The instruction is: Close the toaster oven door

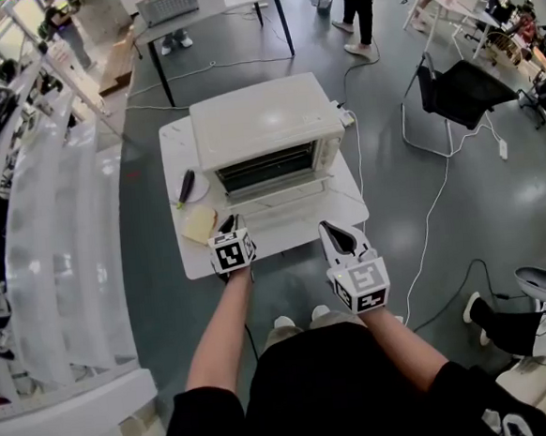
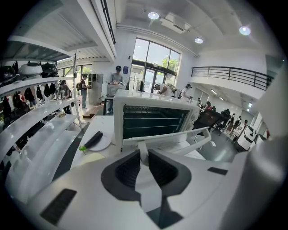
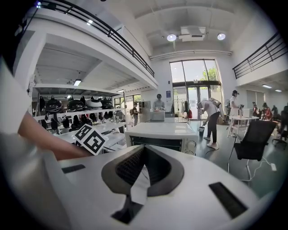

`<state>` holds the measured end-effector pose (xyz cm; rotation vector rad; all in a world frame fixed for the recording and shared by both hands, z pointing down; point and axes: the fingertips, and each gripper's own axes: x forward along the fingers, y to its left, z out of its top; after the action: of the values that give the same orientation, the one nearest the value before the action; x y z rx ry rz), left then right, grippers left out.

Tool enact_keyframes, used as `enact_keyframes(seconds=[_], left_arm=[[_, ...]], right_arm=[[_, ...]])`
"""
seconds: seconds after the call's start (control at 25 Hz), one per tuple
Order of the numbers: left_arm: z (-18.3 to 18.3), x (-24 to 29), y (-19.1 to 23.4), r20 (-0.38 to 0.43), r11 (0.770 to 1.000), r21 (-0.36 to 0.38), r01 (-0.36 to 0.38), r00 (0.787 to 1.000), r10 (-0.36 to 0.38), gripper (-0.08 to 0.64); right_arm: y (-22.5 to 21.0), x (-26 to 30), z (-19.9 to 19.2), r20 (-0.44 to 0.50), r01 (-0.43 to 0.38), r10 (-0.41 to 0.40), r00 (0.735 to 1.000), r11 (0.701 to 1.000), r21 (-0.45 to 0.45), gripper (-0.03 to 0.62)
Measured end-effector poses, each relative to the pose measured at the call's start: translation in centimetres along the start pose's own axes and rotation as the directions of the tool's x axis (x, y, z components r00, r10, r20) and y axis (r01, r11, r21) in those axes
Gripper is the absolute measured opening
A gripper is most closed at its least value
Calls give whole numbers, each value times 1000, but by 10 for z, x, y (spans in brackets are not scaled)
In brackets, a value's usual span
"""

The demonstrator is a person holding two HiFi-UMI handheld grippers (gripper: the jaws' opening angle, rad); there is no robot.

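Note:
A white toaster oven [image 1: 265,119] stands on a small white table [image 1: 190,258], its door [image 1: 286,200] dropped open toward me. In the left gripper view the oven [image 2: 153,119] is straight ahead, with the door's handle bar [image 2: 180,134] running across in front of it. My left gripper [image 1: 234,224] is at the handle's left end. Its jaws [image 2: 144,157] are nearly together on the handle's white post. My right gripper [image 1: 335,228] hovers over the table's front right, shut with nothing in it [image 3: 143,161]. It is apart from the oven [image 3: 164,134].
A plate [image 1: 196,194] with a dark utensil [image 1: 186,184] and a pale slice [image 1: 199,225] lie left of the oven. Shelving fills the left side. A black chair [image 1: 461,89] and floor cables are on the right. People stand at the back.

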<state>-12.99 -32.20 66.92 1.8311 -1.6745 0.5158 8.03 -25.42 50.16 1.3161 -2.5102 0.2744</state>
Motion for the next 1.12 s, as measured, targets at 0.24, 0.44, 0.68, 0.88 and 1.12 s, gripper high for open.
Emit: enact_keyframes(seconds=[0.24, 0.44, 0.68, 0.88, 1.12], left_arm=[[15, 3, 2, 12, 1000, -3, 9, 1000, -9, 71], [23, 5, 1, 26, 1000, 3, 16, 1000, -16, 71], [37, 8, 4, 49, 1000, -4, 4, 999, -4, 71], [50, 12, 5, 69, 1000, 3, 3, 998, -3, 71], [57, 14, 6, 77, 1000, 4, 6, 997, -7, 71]], right_arm=[[-2, 2, 0, -1, 2, -2, 1000, 1000, 4, 21], [-5, 3, 0, 0, 7, -7, 1000, 1000, 4, 21], [-6, 4, -3, -1, 15, -15, 1000, 1000, 4, 21], [-11, 3, -10, -22, 21, -20, 1000, 1000, 4, 21], [-16, 5, -11, -23, 19, -19, 1000, 1000, 2, 21]])
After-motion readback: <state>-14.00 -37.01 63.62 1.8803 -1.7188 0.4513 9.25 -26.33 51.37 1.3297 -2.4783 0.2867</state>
